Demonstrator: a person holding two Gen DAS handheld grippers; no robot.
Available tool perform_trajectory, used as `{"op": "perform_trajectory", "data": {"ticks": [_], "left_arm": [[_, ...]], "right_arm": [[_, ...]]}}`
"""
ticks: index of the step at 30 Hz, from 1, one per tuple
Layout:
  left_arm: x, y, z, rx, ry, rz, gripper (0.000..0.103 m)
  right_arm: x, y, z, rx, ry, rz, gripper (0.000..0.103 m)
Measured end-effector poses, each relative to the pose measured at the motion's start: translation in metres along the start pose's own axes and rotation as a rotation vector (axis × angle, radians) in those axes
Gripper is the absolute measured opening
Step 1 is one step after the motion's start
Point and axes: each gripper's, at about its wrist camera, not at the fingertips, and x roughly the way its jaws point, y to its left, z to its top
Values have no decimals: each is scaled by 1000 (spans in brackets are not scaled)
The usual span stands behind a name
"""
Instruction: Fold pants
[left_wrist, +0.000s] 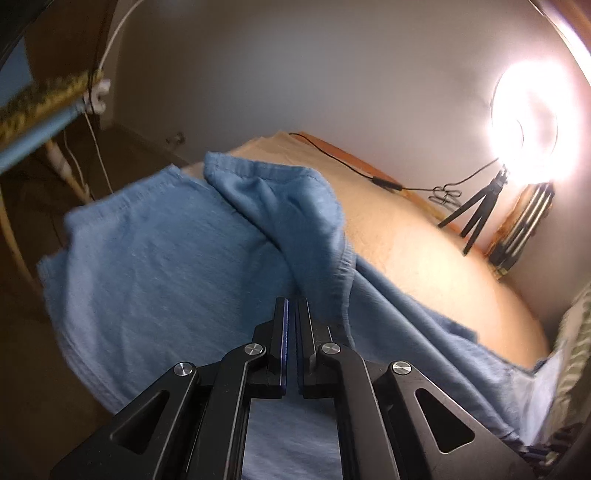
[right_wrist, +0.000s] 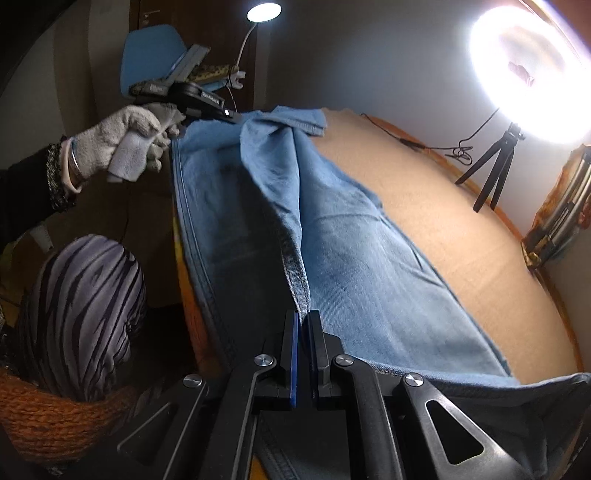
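Light blue pants (left_wrist: 147, 258) lie lengthwise along a tan table (left_wrist: 424, 240), one edge hanging over its near side. My left gripper (left_wrist: 291, 301) is shut on a raised fold of the cloth near the leg ends, which bunch up just beyond it. In the right wrist view the same pants (right_wrist: 351, 258) stretch away from me. There my right gripper (right_wrist: 303, 314) is shut on a lifted seam ridge near the waist end. The left gripper (right_wrist: 236, 116) shows at the far end, held by a gloved hand (right_wrist: 125, 140). A taut crease runs between the two grips.
A bright ring light (right_wrist: 532, 48) on a small black tripod (right_wrist: 495, 166) stands at the table's far right, with a thin cable (left_wrist: 351, 162) along the back edge. An orange woven basket (right_wrist: 48, 417) holding striped cloth (right_wrist: 85, 306) sits beside the table on the left.
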Motion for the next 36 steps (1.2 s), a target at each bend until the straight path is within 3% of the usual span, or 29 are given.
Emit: {"op": "perform_trajectory", "data": {"ticks": [2, 4, 6, 10, 14, 17, 18, 19, 21, 23, 26, 30, 33, 36], "left_arm": [[-3, -4, 6, 43, 3, -12, 14], [-2, -12, 13, 80, 5, 0, 50], [1, -23, 20, 109, 9, 18, 58], [22, -51, 26, 230, 53, 87, 61], [55, -62, 27, 309, 114, 185, 61], [73, -54, 30, 275, 148, 226, 60], [78, -48, 32, 246, 150, 226, 50], [80, -44, 34, 235, 146, 236, 32], [84, -33, 40, 208, 135, 240, 13], [79, -21, 47, 151, 110, 205, 6], [58, -8, 58, 62, 40, 135, 5], [-9, 16, 60, -17, -126, 66, 5], [-38, 48, 36, -92, -152, 51, 5], [-34, 75, 10, -94, -93, 98, 5]], "right_arm": [[4, 0, -1, 10, 5, 3, 2], [6, 0, -1, 15, 8, 2, 2], [5, 2, -1, 21, 8, -1, 2], [1, 5, -3, 34, 3, -6, 2], [-5, 4, 0, 41, -11, -18, 2], [-10, 1, 2, 60, -30, -32, 2], [-10, 1, 2, 64, -34, -38, 2], [-11, 1, 3, 67, -37, -44, 2], [-11, 0, 4, 71, -40, -53, 2], [-11, -1, 4, 75, -42, -62, 2], [-11, -1, 6, 72, -42, -78, 2], [-21, 0, 9, 73, -59, -90, 2], [-30, 8, 12, 63, -71, -82, 2], [-29, 19, 11, 46, -55, -56, 2]]}}
